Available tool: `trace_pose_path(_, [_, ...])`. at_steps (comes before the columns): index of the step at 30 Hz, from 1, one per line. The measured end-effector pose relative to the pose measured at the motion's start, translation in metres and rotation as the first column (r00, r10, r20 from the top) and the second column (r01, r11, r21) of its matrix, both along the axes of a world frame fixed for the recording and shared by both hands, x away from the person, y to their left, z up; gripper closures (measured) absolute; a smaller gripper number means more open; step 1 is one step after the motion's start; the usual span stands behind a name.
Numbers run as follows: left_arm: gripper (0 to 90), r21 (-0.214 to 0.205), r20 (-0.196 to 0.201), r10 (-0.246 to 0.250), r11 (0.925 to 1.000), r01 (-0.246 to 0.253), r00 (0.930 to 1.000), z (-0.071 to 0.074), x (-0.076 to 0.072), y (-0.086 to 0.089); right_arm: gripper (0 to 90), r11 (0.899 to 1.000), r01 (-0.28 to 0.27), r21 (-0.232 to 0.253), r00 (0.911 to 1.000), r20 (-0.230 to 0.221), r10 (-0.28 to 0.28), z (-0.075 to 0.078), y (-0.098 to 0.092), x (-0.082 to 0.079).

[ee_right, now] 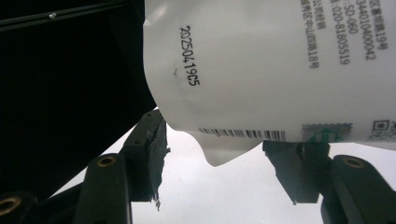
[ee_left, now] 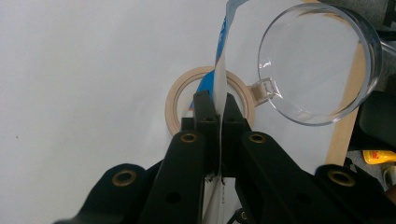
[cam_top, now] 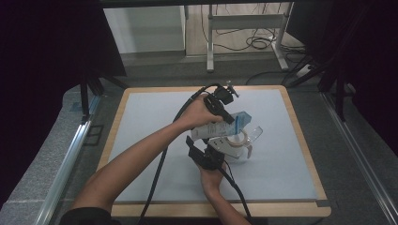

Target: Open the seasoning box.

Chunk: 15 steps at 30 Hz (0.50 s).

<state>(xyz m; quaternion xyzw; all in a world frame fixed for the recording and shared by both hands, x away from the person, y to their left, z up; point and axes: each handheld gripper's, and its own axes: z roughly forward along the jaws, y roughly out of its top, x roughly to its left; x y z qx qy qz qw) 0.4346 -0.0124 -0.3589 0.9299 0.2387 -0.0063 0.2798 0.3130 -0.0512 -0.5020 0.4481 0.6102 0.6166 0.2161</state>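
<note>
Soft pouch held above a clear cup

Your left gripper (ee_left: 215, 109) clamps the glossy white-and-blue pouch (ee_left: 219, 79); your right gripper (ee_right: 219, 161) stands open beneath it, the round clear cup (ee_left: 317, 60) beside.

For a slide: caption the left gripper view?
Left gripper clamps a white-and-blue pouch above a tape roll and clear cup.

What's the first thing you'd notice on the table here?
A white and blue pouch held up over the middle of the table, its edge pinched in the left gripper. Just beneath it sit a clear plastic cup and a tan tape ring, while the right gripper stands open under the pouch's corner.
</note>
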Motion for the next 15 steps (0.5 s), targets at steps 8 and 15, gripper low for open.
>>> trace_pose_path(8, [90.0,0.004,0.003,0.003,1.0,-0.003,1.0,0.0007,-0.0011,0.0008,41.3,1.0,-0.002,0.005,1.0,0.003,0.002,-0.0001,0.0008,-0.0002])
trace_pose_path(15, [90.0,0.008,0.006,0.002,1.0,-0.002,1.0,0.0016,-0.0018,0.0007,41.8,1.0,-0.001,0.017,1.0,0.004,0.001,0.0004,0.0016,-0.0001])
